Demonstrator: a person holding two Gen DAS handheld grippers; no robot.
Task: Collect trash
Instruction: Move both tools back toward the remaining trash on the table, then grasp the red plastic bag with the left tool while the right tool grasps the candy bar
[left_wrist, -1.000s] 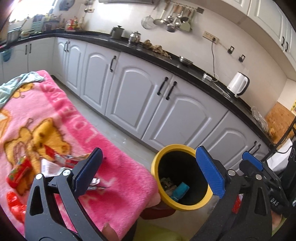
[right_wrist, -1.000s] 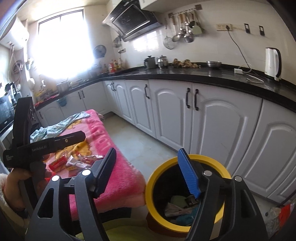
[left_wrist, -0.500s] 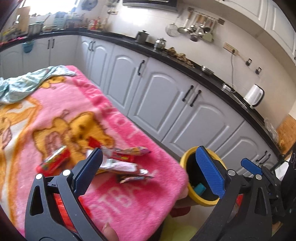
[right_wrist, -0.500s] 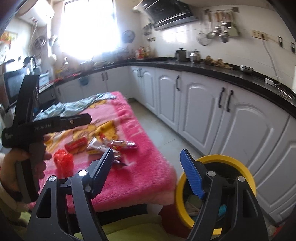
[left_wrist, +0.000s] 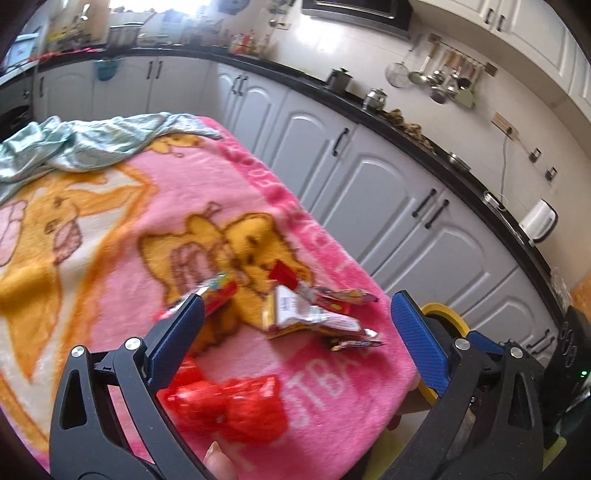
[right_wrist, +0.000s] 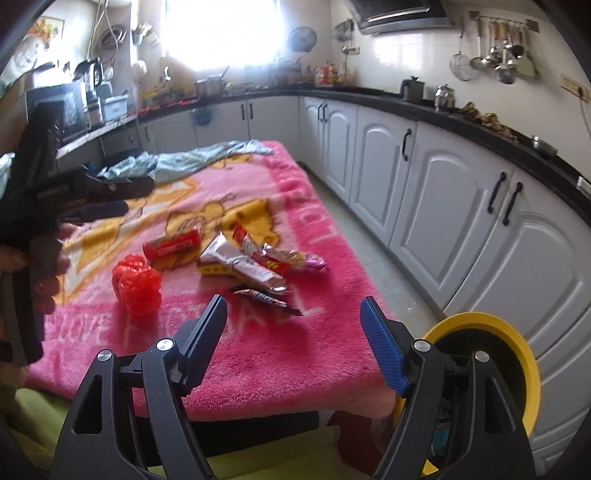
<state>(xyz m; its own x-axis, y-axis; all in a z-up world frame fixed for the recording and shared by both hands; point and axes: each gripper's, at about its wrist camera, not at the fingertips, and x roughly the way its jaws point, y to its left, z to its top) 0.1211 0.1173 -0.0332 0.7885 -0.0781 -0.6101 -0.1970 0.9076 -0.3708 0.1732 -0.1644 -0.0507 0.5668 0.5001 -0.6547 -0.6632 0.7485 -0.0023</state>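
Several snack wrappers (right_wrist: 255, 266) lie in a heap on a table covered by a pink blanket (right_wrist: 258, 343); they also show in the left wrist view (left_wrist: 310, 314). A crumpled red plastic bag (right_wrist: 137, 286) lies left of them, and it shows just under my left gripper (left_wrist: 236, 402). A red packet (right_wrist: 171, 247) lies behind it. My left gripper (left_wrist: 295, 332) is open and empty above the wrappers. My right gripper (right_wrist: 295, 332) is open and empty over the blanket's near edge. A yellow-rimmed bin (right_wrist: 517, 354) stands on the floor to the right.
A pale green cloth (right_wrist: 184, 162) lies at the far end of the table. White cabinets (right_wrist: 461, 206) under a black counter run along the right. My left gripper's body (right_wrist: 44, 206) shows at the left of the right wrist view.
Both grippers have swung left, away from the bin and over the table. The wrappers now sit in the middle of both views. Both stay open and empty.
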